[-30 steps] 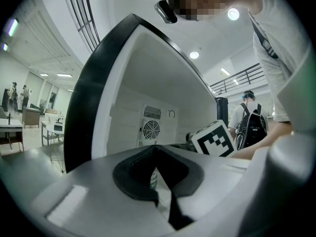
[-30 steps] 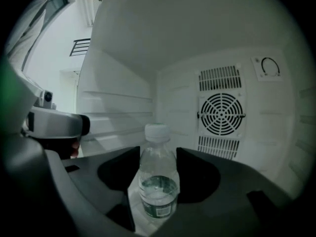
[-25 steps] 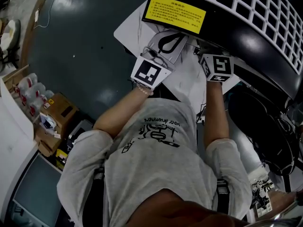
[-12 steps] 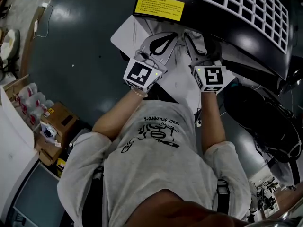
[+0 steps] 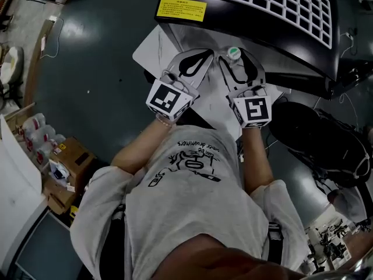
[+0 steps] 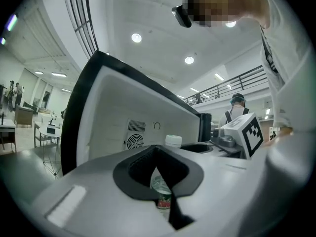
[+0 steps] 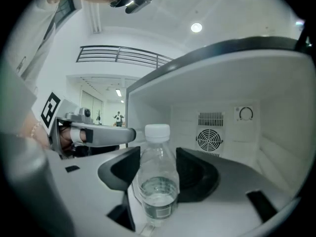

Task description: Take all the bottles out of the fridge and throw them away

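Right gripper (image 7: 158,157) first: jaws apart by a bottle's width and clamped on a clear bottle (image 7: 158,181), a black pad (image 7: 197,176) on each side of it. The bottle is upright, its white cap (image 7: 157,132) on, water low inside. It sits at the mouth of the fridge (image 7: 276,132), with the fan grille (image 7: 210,139) on the back wall behind it.

Over to the left gripper (image 6: 156,149): tips pressed together, the curved pads leaving a loop behind them. Through that loop a second, red-label bottle (image 6: 163,194) shows, lower down. Whether the pads touch it, can't tell.

Against a second ago, both grippers have backed out from under the fridge's black edge. In the head view the cap, hidden then, is out in plain sight between the right jaws. The left loop reads the same as before, closed at the tips.

The count: two grippers, side by side and near each other. One marker cube (image 5: 168,100) on the left, one cube (image 5: 252,109) on the right. One bottle gripped, one more seen through the left loop. Off to the left on the floor (image 5: 99,57), a huddle of bottles (image 5: 38,130) beside cardboard boxes (image 5: 73,147), too small to count. One yellow label (image 5: 181,9) on the fridge, one white grid (image 5: 268,4) beside it.
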A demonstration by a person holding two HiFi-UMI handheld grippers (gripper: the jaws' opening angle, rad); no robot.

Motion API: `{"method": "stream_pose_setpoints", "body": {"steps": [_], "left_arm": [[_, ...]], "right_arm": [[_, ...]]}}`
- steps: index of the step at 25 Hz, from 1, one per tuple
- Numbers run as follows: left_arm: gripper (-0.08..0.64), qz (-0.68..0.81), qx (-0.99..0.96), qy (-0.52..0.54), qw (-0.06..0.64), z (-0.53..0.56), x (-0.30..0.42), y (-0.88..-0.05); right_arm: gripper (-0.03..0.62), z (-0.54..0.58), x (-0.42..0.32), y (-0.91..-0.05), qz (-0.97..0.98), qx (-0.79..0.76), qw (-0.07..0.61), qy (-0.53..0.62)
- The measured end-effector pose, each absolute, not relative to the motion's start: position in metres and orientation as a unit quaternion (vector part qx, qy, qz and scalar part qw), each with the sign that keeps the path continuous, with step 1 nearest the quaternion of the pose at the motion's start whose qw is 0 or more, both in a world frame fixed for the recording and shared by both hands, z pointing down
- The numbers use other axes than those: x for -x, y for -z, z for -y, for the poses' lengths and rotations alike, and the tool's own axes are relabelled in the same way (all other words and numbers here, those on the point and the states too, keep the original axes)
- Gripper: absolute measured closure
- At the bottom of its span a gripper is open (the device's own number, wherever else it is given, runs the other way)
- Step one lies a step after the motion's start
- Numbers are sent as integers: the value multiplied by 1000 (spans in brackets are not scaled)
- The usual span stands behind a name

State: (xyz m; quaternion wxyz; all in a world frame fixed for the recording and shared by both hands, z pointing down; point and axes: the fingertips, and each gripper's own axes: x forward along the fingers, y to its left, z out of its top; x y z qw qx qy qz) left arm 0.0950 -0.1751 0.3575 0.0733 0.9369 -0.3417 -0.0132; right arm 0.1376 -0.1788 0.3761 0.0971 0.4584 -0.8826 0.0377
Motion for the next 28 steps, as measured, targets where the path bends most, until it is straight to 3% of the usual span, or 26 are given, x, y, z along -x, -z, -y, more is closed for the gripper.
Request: {"method": "stream_pose_setpoints", "body": {"steps": [28], "left_arm": [[557,300,-952,22,51,124,-126,-297]], "right_arm": [[356,118,-177,-302,884,-459,88,-20]]}}
